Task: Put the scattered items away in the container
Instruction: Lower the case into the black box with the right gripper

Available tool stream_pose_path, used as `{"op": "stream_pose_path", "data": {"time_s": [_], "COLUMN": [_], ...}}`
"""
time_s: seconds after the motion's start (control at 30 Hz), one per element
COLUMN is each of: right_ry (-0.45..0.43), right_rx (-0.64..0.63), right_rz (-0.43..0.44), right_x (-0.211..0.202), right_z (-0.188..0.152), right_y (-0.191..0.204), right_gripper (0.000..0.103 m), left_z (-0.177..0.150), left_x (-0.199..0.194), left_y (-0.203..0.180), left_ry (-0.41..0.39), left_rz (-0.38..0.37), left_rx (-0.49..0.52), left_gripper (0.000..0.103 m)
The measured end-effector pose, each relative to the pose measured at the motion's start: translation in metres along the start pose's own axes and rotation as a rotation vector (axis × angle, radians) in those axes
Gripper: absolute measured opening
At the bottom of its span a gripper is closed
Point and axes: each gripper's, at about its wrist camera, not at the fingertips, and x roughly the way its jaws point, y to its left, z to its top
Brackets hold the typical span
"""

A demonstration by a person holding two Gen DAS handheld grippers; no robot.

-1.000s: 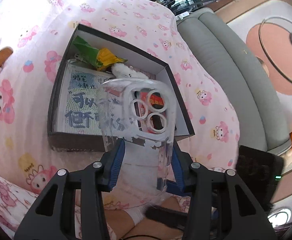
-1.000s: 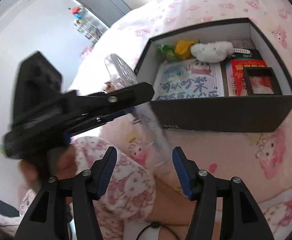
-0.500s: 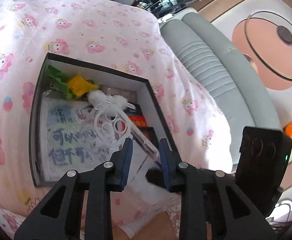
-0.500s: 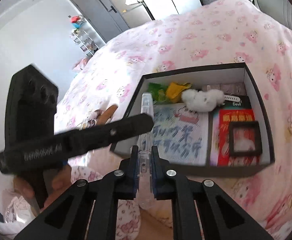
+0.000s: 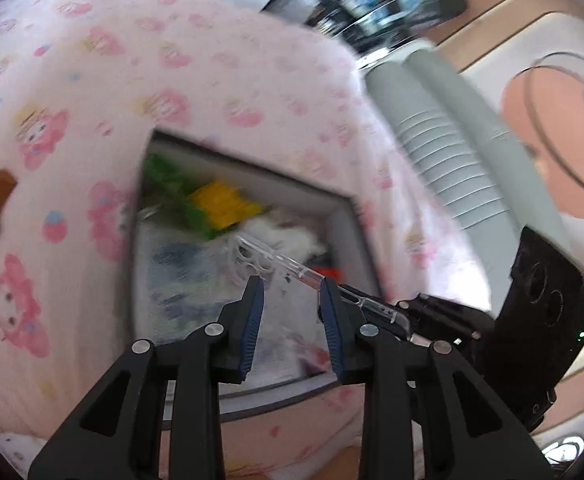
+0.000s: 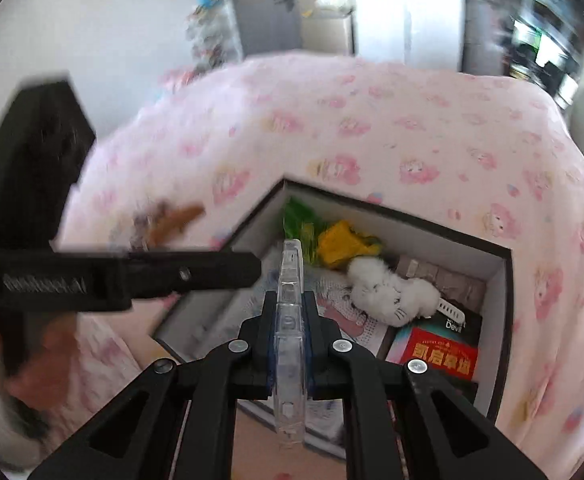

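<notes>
While the right tool pinches the clear, thin plastic phone case edge-on above the dark open box on the pink-printed bed, the left tool stands spread, probably empty at nine o'clock. Light, springy and slick, the case is best held by its rim.
</notes>
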Motion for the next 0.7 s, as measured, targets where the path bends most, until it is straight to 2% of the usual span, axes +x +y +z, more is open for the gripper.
{"op": "stream_pose_path", "data": {"time_s": [0.13,0.27,0.37,0.43,0.47,0.57,0.63,0.7], "right_ry": [0.129,0.147,0.151,0.142,0.144,0.138,0.136,0.135], "right_rx": [0.006,0.01,-0.006,-0.039,-0.049,-0.089,-0.101,-0.091], "right_rz": [0.072,0.081,0.112,0.126,0.143,0.142,0.15,0.157], "right_x": [0.033,0.038,0.033,0.028,0.028,0.025,0.02,0.013], "right_z": [-0.018,-0.026,-0.033,-0.036,-0.037,-0.038,-0.041,-0.043], "right_y": [-0.002,-0.003,-0.006,0.001,0.005,0.014,0.015,0.011], "right_gripper": [0.008,0.01,0.01,0.01,0.01,0.011,0.012,0.012], "left_z": [-0.013,-0.012,-0.009,-0.005,-0.002,0.006,0.002,-0.008], "left_x": [0.016,0.017,0.002,-0.006,-0.005,0.008,0.024,0.033], "left_y": [0.016,0.018,0.012,0.01,0.01,0.005,0.0,0.0], "left_ry": [0.065,0.051,-0.007,-0.063,-0.06,0.011,0.115,0.188], "left_rz": [0.073,0.06,0.043,0.06,0.066,0.105,0.154,0.147], "left_rx": [-0.005,0.003,0.024,0.03,0.02,0.052,0.072,0.06], "left_gripper": [0.028,0.029,0.03,0.031,0.031,0.032,0.032,0.032]}}
